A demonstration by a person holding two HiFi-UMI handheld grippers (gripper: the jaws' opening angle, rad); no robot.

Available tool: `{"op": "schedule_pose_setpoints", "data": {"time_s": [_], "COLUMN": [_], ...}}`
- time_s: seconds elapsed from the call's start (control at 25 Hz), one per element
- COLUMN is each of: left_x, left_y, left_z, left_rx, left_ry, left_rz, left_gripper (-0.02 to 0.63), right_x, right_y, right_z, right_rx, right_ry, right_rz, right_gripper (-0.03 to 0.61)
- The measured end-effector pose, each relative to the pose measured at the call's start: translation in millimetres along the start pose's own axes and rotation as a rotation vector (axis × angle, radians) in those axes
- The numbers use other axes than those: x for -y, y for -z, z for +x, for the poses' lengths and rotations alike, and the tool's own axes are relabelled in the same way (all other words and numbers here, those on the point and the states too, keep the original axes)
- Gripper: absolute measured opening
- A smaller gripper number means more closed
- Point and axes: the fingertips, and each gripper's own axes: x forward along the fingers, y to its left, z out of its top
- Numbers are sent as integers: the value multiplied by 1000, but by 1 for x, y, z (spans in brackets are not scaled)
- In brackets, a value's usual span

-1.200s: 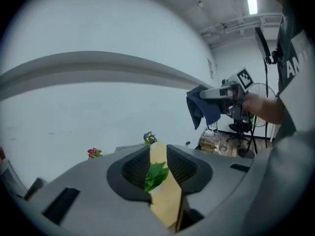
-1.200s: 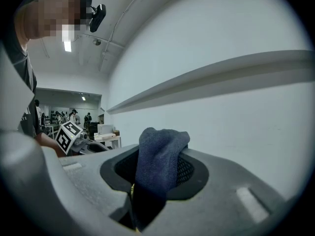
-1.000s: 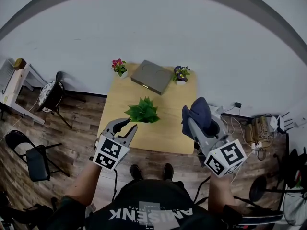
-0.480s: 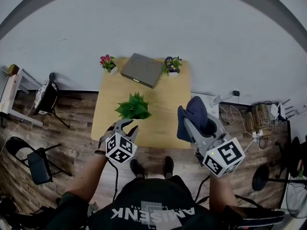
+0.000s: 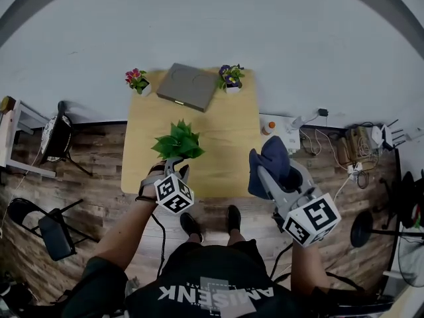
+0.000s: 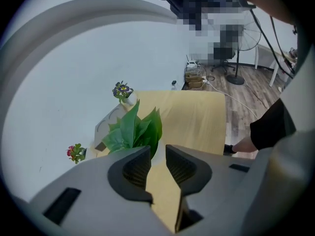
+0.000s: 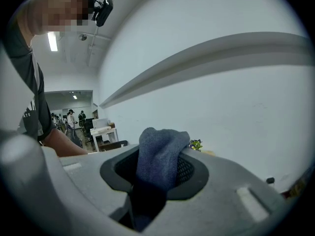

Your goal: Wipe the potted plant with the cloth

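A green leafy potted plant (image 5: pixel 177 141) stands on the left half of the wooden table (image 5: pixel 228 144). My left gripper (image 5: pixel 176 169) sits just in front of the plant's base and points down at it. In the left gripper view the leaves (image 6: pixel 136 129) rise just beyond the jaws of the left gripper (image 6: pixel 157 154). The jaws are closing, with a gap and only bare tabletop between them. My right gripper (image 5: pixel 267 172) hovers off the table's right front corner, shut on a dark blue cloth (image 5: pixel 272 159). The cloth (image 7: pixel 160 156) bulges out between the pads of the right gripper (image 7: pixel 157 167).
At the table's far edge lie a flat grey box (image 5: pixel 187 86), a red-flowered pot (image 5: pixel 136 79) and a purple-flowered pot (image 5: pixel 230 76). Chairs (image 5: pixel 56 134) stand at the left. A white device (image 5: pixel 285 128) and cables (image 5: pixel 358 158) lie on the floor at the right.
My left gripper has dropped, rolled and come in close to the plant's base, and its jaws stand narrower. My right gripper with the cloth has sunk a little.
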Motion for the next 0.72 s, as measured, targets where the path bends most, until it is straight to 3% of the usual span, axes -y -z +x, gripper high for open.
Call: {"op": "schedule_pose_setpoints", "data": {"time_s": [0.36, 0.72], "left_x": [-3, -5], "left_y": [12, 18], "left_z": [34, 49], "left_rx": [-83, -132], "left_ry": [14, 39], "left_rz": [101, 152], "left_gripper": [94, 71], "right_x": [8, 11], "right_y": [15, 28], "right_z": [-2, -6], "right_rx": [-14, -19], "right_ry": [55, 82], "right_rz": [44, 72], "right_gripper": [129, 129]}}
